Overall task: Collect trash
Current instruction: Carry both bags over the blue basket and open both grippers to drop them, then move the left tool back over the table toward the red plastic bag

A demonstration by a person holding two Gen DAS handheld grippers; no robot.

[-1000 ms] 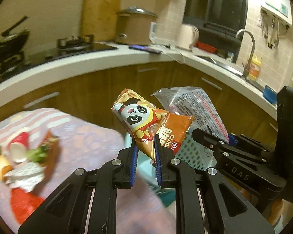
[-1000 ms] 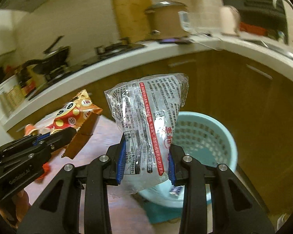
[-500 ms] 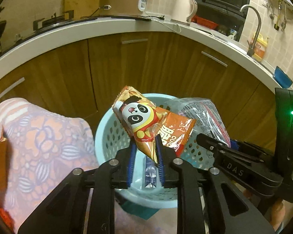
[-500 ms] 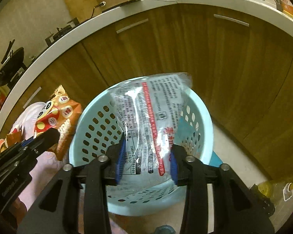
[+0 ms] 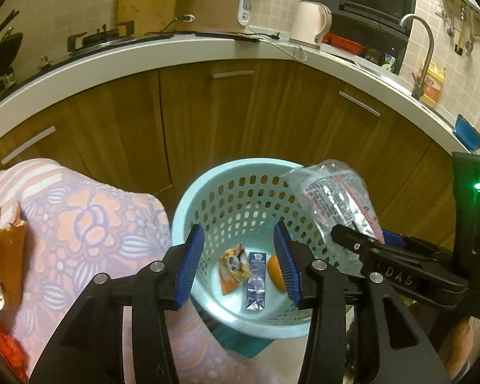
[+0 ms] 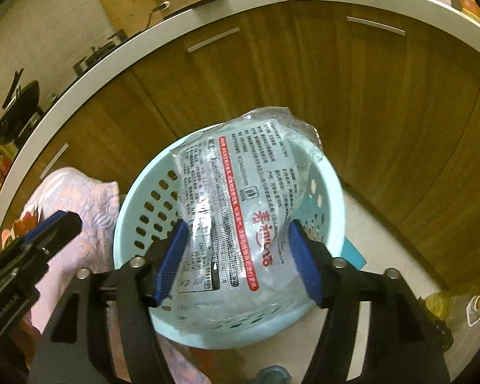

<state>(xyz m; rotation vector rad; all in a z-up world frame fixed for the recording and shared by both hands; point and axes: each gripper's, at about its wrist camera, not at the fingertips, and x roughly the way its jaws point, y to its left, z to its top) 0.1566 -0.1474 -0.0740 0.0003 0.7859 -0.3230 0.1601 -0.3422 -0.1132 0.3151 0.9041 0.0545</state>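
Lying between the parted right claw point(image 6: 236, 256): clear bag point(image 6: 240, 198).

Basket point(image 5: 188, 211) mouth open below; clear bag point(image 6: 240, 198) over its right half.

1. The left tool point(image 5: 238, 262) has its blue-padded jaws spread wide, with nothing between them, and tilts downward.
2. The right tool point(image 6: 238, 257) sits just to its right, jaws parted, also tilted downward.
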